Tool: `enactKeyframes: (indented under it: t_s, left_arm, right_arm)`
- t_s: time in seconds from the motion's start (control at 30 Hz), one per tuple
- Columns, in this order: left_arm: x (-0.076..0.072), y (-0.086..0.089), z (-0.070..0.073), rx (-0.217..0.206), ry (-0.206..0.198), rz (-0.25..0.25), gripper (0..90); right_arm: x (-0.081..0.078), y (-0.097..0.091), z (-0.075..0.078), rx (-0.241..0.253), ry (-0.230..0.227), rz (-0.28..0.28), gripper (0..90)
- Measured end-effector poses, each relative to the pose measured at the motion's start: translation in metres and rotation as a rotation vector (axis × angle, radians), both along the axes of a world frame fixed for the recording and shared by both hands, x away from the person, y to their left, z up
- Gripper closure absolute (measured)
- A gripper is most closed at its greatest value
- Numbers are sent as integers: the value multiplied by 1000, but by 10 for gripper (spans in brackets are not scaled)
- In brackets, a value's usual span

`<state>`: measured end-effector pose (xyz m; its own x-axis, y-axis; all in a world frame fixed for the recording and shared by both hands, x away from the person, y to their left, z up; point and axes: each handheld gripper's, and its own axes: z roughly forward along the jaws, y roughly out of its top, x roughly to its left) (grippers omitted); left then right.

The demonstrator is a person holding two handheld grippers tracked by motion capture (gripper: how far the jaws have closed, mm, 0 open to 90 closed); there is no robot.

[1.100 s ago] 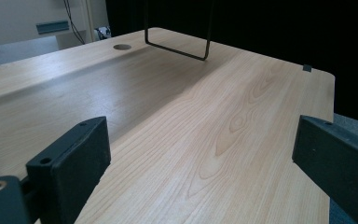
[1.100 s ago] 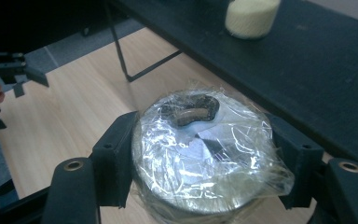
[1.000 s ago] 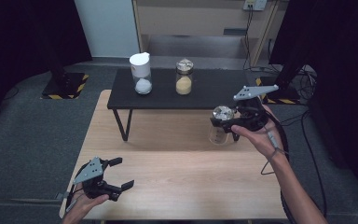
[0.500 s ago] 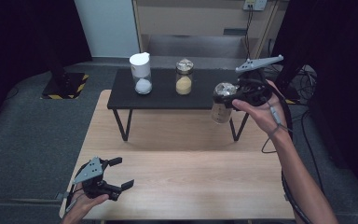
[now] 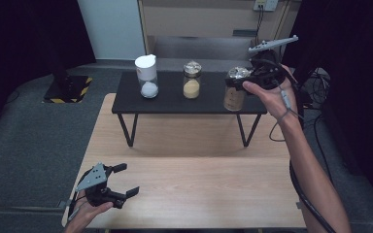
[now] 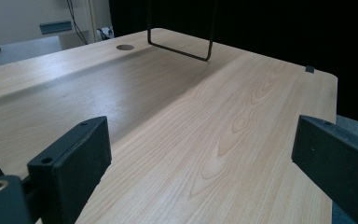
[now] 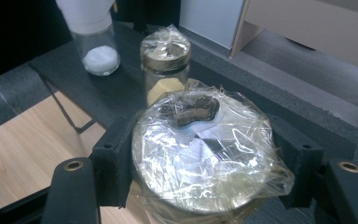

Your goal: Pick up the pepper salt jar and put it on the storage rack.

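Note:
A glass jar [image 5: 233, 99] of brownish contents, its lid wrapped in clear film [image 7: 200, 149], is at the right end of the black low table [image 5: 175, 99]. My right gripper [image 5: 245, 80] is shut on the jar's top, one black pad [image 7: 114, 161] pressed to each side. Whether the jar's base touches the black table I cannot tell. My left gripper [image 5: 127, 179] rests low near the front left corner of the wooden table [image 5: 199, 179]. In the left gripper view it [image 6: 205, 161] is open, with bare wood between its jaws.
On the black low table stand a white-capped jar of white powder [image 5: 148, 77] at the left and a film-covered jar of yellow powder [image 5: 191, 82] in the middle. A wooden cabinet [image 5: 199, 19] stands behind. Dark floor surrounds the tables.
My right gripper has carried the jar up and away from the wooden table to the right end of the black low table. The left gripper has stayed put.

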<state>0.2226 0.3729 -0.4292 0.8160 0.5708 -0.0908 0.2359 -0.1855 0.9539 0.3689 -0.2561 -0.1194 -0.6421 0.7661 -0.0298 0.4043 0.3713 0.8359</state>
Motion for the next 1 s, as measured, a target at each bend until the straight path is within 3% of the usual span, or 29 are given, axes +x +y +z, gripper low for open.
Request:
enactKeyframes:
  t_s: [0.13,1.0]
  left_arm:
    - [0,0,0,-1,0,1,37]
    - [-1,1,0,-6,-2,5,36]
  right_arm:
    - [6,6,1,-15,-5,-25,346]
    - [46,18,-11,6,-42,-186,346]
